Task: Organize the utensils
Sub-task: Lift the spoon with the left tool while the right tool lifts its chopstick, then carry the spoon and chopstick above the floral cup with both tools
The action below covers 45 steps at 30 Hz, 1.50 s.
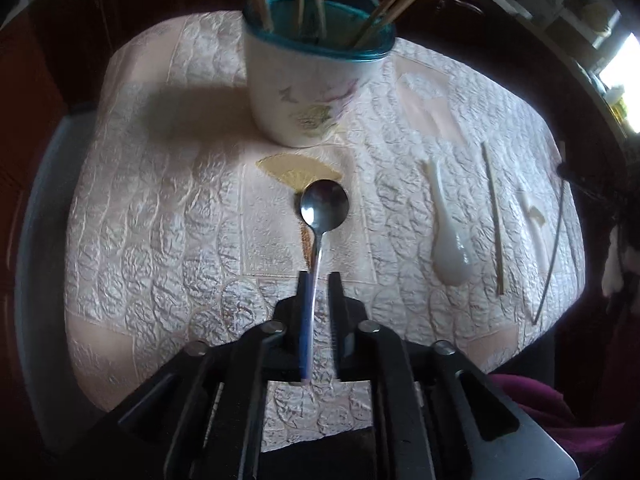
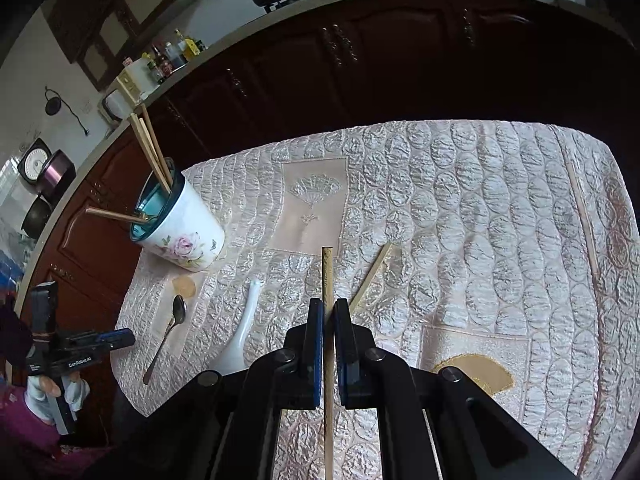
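Observation:
A metal spoon (image 1: 324,204) (image 2: 178,314) lies on the quilted cloth in front of a floral cup (image 1: 308,92) (image 2: 184,232) that holds several chopsticks. My left gripper (image 1: 319,280) (image 2: 128,336) hovers over the spoon's handle. The handle shows between the fingers, close to the left one with a gap to the right, so the jaws stand open. My right gripper (image 2: 329,304) is shut on a wooden chopstick (image 2: 327,264), lifted off the table. Between the two grippers lies a white ceramic spoon (image 1: 448,240) (image 2: 244,328).
One loose chopstick (image 1: 492,216) (image 2: 370,278) lies right of the ceramic spoon, another (image 2: 584,216) near the cloth's far right edge. The pink tablecloth (image 2: 480,240) covers the table. Dark wooden cabinets (image 2: 360,80) stand behind it. A person's hand (image 2: 52,388) holds the left gripper.

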Motion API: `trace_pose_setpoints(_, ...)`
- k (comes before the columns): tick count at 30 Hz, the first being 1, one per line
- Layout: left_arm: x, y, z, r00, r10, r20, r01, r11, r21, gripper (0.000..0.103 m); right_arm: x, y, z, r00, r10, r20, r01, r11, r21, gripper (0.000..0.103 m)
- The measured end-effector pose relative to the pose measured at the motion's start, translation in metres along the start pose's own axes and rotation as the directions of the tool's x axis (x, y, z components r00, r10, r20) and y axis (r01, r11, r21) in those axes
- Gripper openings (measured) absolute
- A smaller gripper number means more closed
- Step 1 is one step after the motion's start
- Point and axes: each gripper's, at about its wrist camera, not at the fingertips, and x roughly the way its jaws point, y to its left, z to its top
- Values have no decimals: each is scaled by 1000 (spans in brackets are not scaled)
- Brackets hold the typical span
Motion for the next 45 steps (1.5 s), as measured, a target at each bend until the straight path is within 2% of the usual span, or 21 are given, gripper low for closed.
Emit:
trace_pose_setpoints(2,8,0,5,1000,-9,12,9,1000,4,33,1,-2,-2,1000,-1,-6,1,1000,5,5)
trace_pose_setpoints(3,15,1,10,1000,-3,20,3,1000,18,34,1,-3,-3,1000,-2,-9,2,1000,7,5)
trace_pose_setpoints(7,40,9,33,999,-31,17,29,998,60,35,1,0,-4,1000,-3,-15,3,1000,9,5)
trace_pose_setpoints(11,62,12,54,999,-33,-2,33,986,166,35,2,-2,-2,1000,-1,-19,1,1000,21,5)
trace_pose_setpoints(15,76,9,65,994,-90,-59,102,966,239,35,6,-8,1,1000,3,-30,-2,999,43,5)
trace_pose_setpoints(19,84,-5,64,993,-72,-95,101,933,345,34,13,-7,3,999,16,-49,-13,999,52,5)
trace_pose_setpoints(22,84,-14,63,994,-56,-96,90,914,397,15,17,-1,5,998,26,-56,-24,999,38,5)
trace_pose_setpoints(28,76,-18,57,996,-49,-72,72,927,368,6,17,20,10,996,79,-44,-79,997,10,5)
trace_pose_setpoints(31,62,-19,51,998,-58,-33,65,946,317,1,14,33,12,994,103,-33,-104,995,-14,5)
trace_pose_setpoints(35,44,-19,43,998,-65,22,58,969,240,1,9,53,19,991,135,-10,-135,990,-50,5)
trace_pose_setpoints(38,24,-15,41,994,-89,69,76,983,166,1,2,67,25,987,160,13,-158,984,-78,5)
trace_pose_setpoints(45,-34,-14,46,975,-105,197,85,991,107,1,-12,102,46,975,213,64,-201,967,-157,5)
